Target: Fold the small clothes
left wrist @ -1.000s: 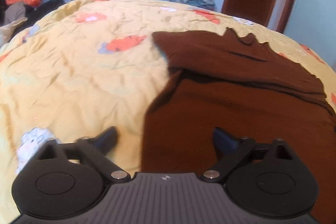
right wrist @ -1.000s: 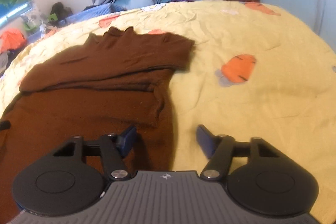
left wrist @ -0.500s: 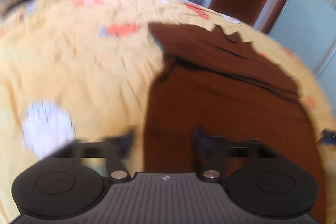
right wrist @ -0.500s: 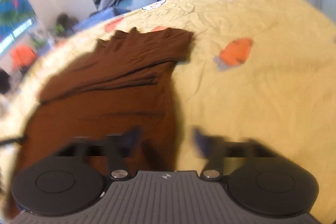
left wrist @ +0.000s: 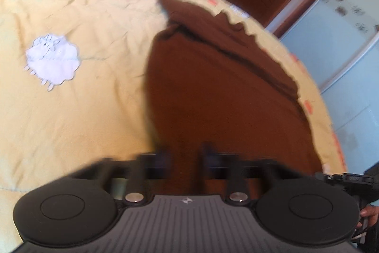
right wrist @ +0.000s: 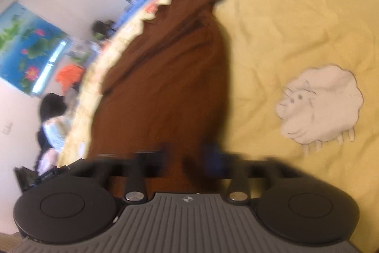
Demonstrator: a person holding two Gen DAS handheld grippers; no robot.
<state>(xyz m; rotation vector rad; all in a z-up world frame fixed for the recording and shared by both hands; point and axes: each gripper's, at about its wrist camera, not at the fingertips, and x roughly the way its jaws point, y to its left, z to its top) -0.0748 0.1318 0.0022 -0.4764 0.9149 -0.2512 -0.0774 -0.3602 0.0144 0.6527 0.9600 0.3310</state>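
Hem corners of the dark brown knit top (left wrist: 225, 91) are the business of this step: the garment lies flat on the pale yellow quilted bedspread (left wrist: 71, 110), its sleeves already folded across the chest at the far end, its near edge under both tools. On the left, the left gripper (left wrist: 186, 153) has its jaws drawn together on the near left corner of the cloth, brown fabric filling the narrow gap between the blurred fingers, just inside the garment's left edge and well clear of the white sheep patch (left wrist: 51, 58) stitched into the quilt. On the right, the right gripper (right wrist: 187, 155) is likewise clamped on the near right corner of the top, close beside its right edge. To do the fold well, I judge both hands should lift only enough to free the hem, travel together at the same pace toward the collar, and keep the cloth taut between them so the fold line stays straight. The bite looks shallow at each corner, so a hurried pull may slip one side and skew the fold; lay the hem down level with the shoulders before letting go
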